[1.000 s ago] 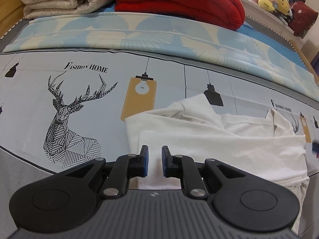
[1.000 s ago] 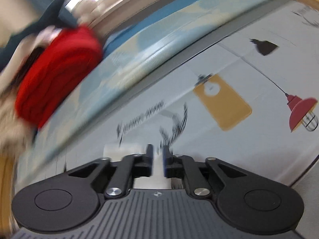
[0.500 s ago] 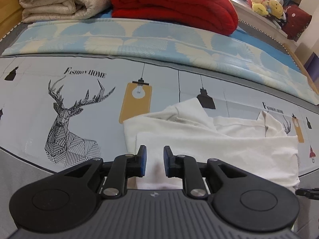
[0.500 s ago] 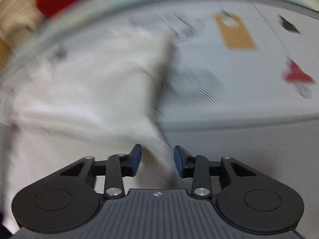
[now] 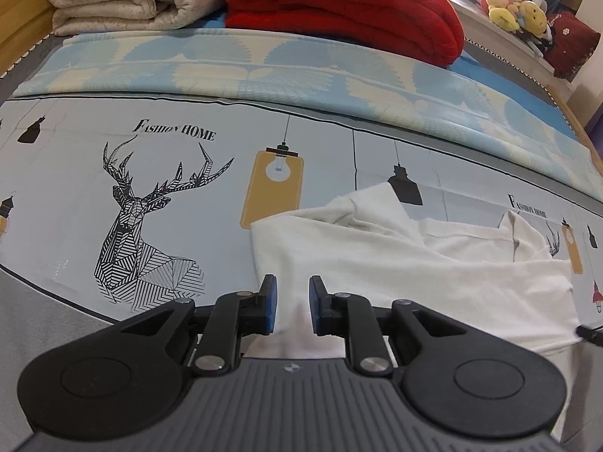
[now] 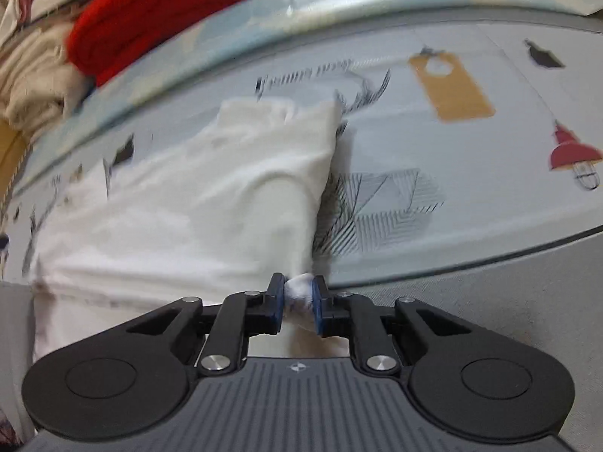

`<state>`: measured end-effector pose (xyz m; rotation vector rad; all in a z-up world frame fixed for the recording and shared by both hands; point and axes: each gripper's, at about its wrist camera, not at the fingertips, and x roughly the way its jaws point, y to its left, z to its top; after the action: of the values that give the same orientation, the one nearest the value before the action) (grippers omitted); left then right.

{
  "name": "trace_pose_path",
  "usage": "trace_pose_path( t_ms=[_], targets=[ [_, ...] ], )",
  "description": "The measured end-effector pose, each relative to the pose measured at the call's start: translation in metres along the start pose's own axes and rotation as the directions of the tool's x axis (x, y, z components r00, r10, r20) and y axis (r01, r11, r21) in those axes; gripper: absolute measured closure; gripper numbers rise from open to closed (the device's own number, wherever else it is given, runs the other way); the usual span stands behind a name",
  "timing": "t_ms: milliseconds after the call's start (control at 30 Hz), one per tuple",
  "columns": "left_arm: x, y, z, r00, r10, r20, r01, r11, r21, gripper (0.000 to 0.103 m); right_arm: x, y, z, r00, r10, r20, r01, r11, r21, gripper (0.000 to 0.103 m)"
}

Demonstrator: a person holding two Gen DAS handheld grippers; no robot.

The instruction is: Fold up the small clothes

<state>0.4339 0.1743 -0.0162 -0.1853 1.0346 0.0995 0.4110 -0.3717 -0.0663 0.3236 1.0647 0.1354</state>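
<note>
The white garment [image 5: 395, 271] lies half folded and rumpled on the bed [image 5: 75, 203], over the printed sheet, with the deer print [image 5: 147, 226] at about nine o'clock of it in the left wrist view and the folded red quilt [image 5: 339, 3] far off at twelve o'clock. The right hand-held gripper [image 6: 297, 301] has just been closing, and its blue pads now pinch a bunched corner of the cloth at the garment's near right edge. The left hand-held gripper [image 5: 292, 309] sits at the near left edge with its jaws a little apart; white cloth shows in the gap, but the pads do not seem to press on it. The step in hand looks like taking both near corners to carry the hem toward twelve o'clock. To do it well, the left side should probably close on the top layers before any lift, so both corners rise together. Keeping the cloth lightly taut between the two grips would likely stop the rumpled middle from dragging, and a low, even carry should lay the edge square on the far part
</note>
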Motion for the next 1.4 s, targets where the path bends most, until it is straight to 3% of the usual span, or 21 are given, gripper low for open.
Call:
trace_pose_path(
  t_ms=[67,133,167,200,300,367,433,633,667,733,833,967,1067,1133,1233,1300,1367,1400],
  targets=[
    [0.002,0.0,0.001,1.0,-0.001,-0.004,0.001,1.0,0.005,0.083,-0.004,-0.017,0.003,0.998,-0.06,0.003,0.059,0.995,0.077,0.093],
    [0.004,-0.001,0.001,1.0,-0.004,-0.007,0.004,1.0,0.004,0.083,0.002,-0.024,-0.001,0.982,-0.181,-0.056,0.183,0.982,0.045,0.1],
    [0.004,-0.001,0.001,1.0,-0.006,-0.009,0.006,1.0,0.006,0.083,0.003,-0.03,-0.002,0.979,-0.184,-0.086,0.19,0.979,0.073,0.097],
    [0.005,-0.001,0.001,1.0,-0.008,-0.01,0.008,1.0,0.01,0.083,0.002,-0.038,-0.002,0.986,-0.142,-0.092,0.153,0.98,0.125,0.097],
    [0.006,-0.003,0.0,1.0,-0.009,-0.01,0.009,1.0,0.017,0.078,-0.013,-0.037,0.008,0.996,-0.067,0.063,0.053,0.978,0.2,0.094],
    [0.007,-0.003,0.0,1.0,-0.004,-0.011,0.004,1.0,0.015,0.078,-0.012,-0.037,0.015,0.99,-0.022,0.136,-0.014,0.967,0.254,0.069],
    [0.008,-0.004,-0.001,1.0,0.0,-0.014,0.001,1.0,0.016,0.078,-0.002,-0.042,0.022,0.986,0.008,0.165,-0.062,0.945,0.321,0.054],
    [0.012,-0.004,-0.002,1.0,0.009,-0.025,-0.008,1.0,0.029,0.078,0.044,-0.056,0.036,0.994,0.037,0.106,-0.081,0.892,0.446,0.055],
    [0.013,-0.004,-0.002,1.0,0.01,-0.026,-0.01,1.0,0.03,0.078,0.048,-0.056,0.039,0.994,0.042,0.102,-0.084,0.89,0.449,0.068],
    [0.014,-0.004,-0.001,1.0,0.013,-0.027,-0.012,0.999,0.03,0.078,0.056,-0.055,0.048,0.992,0.061,0.107,-0.101,0.9,0.424,0.101],
    [0.014,-0.005,0.0,1.0,0.009,-0.025,-0.008,0.999,0.033,0.078,0.054,-0.043,0.068,0.979,0.036,0.202,-0.103,0.938,0.331,0.101],
    [0.019,-0.011,0.0,0.999,0.002,-0.034,0.0,0.999,0.044,0.078,0.054,-0.041,0.073,0.966,-0.089,0.244,0.011,0.952,0.306,0.103],
    [0.023,-0.012,-0.001,0.999,-0.009,-0.042,0.011,0.999,0.047,0.078,0.049,-0.05,0.069,0.973,-0.037,0.226,-0.044,0.939,0.342,0.099],
    [0.025,-0.013,-0.002,0.998,-0.027,-0.053,0.029,0.999,0.042,0.078,0.038,-0.044,0.067,0.971,0.045,0.234,-0.109,0.957,0.27,0.099],
    [0.033,-0.013,-0.007,0.993,-0.077,-0.09,0.08,0.996,0.028,0.078,0.025,-0.024,0.06,0.964,0.193,0.181,-0.212,0.973,0.087,0.099],
    [0.043,-0.015,-0.014,0.985,-0.114,-0.126,0.118,0.993,0.027,0.078,0.024,-0.012,0.049,0.966,0.232,0.116,-0.233,0.973,-0.009,0.098],
    [0.059,-0.016,-0.025,0.979,-0.114,-0.169,0.126,0.99,0.059,0.075,0.035,-0.008,0.034,0.992,0.128,0.015,-0.127,0.99,-0.059,0.098],
    [0.07,-0.015,-0.033,0.978,-0.07,-0.198,0.089,0.992,0.088,0.074,0.043,-0.011,0.027,0.998,0.043,-0.047,-0.047,0.997,-0.067,0.098]
  ],
)
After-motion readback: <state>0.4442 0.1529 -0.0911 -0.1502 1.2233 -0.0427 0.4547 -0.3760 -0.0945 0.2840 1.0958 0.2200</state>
